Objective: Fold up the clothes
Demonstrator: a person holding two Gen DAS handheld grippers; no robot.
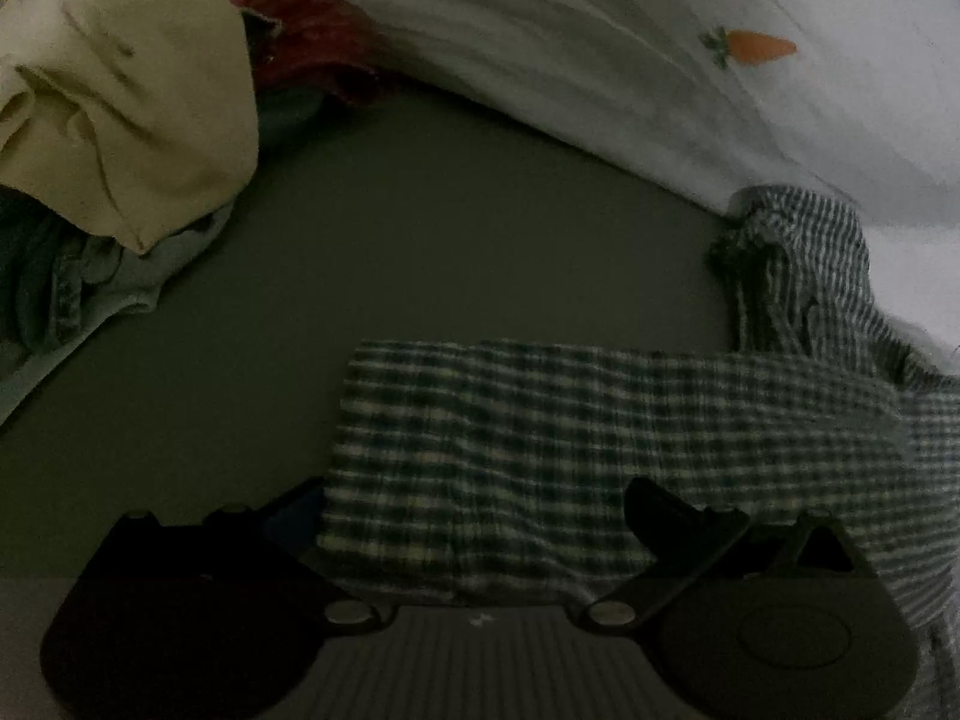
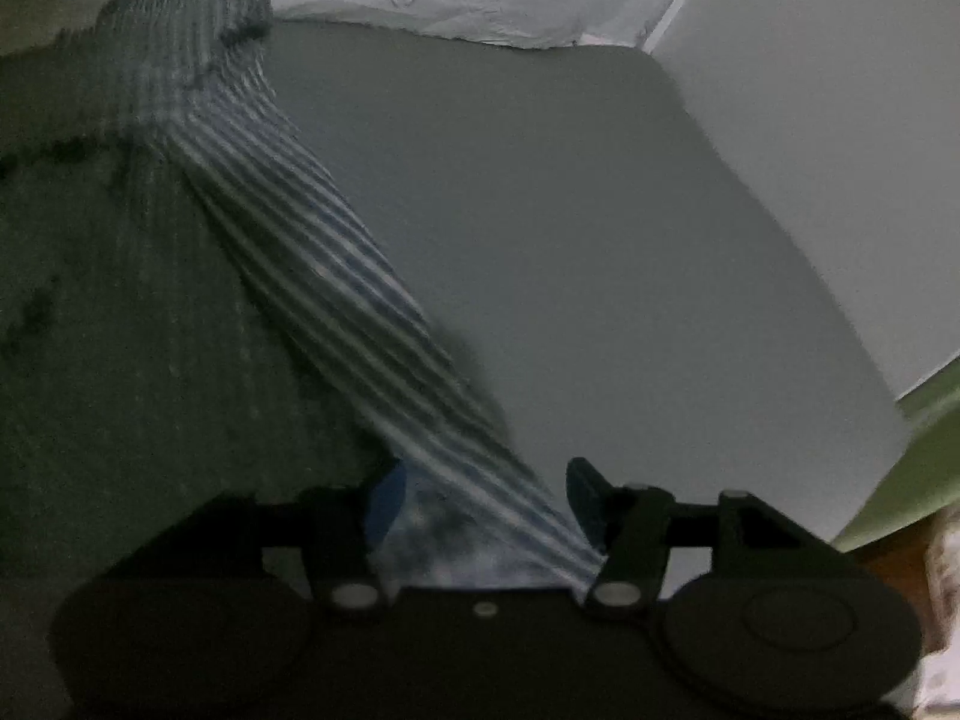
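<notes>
A green-and-white checked garment (image 1: 540,432) lies on the grey bed surface (image 1: 420,240) in the left wrist view. My left gripper (image 1: 474,516) has its fingers spread, with the garment's near edge lying between them. In the right wrist view the same garment shows as a striped, stretched band (image 2: 312,228) running from the far left down into my right gripper (image 2: 486,498). The cloth sits between its fingers and is pulled taut. A bunched part of the garment (image 1: 792,264) lies at the far right.
A pile of clothes stands at the far left: a cream piece (image 1: 120,108), a red one (image 1: 306,42) and grey-blue ones (image 1: 90,288). A white cover with a carrot print (image 1: 756,48) lies along the back. The mattress corner (image 2: 660,72) meets a white wall (image 2: 840,120).
</notes>
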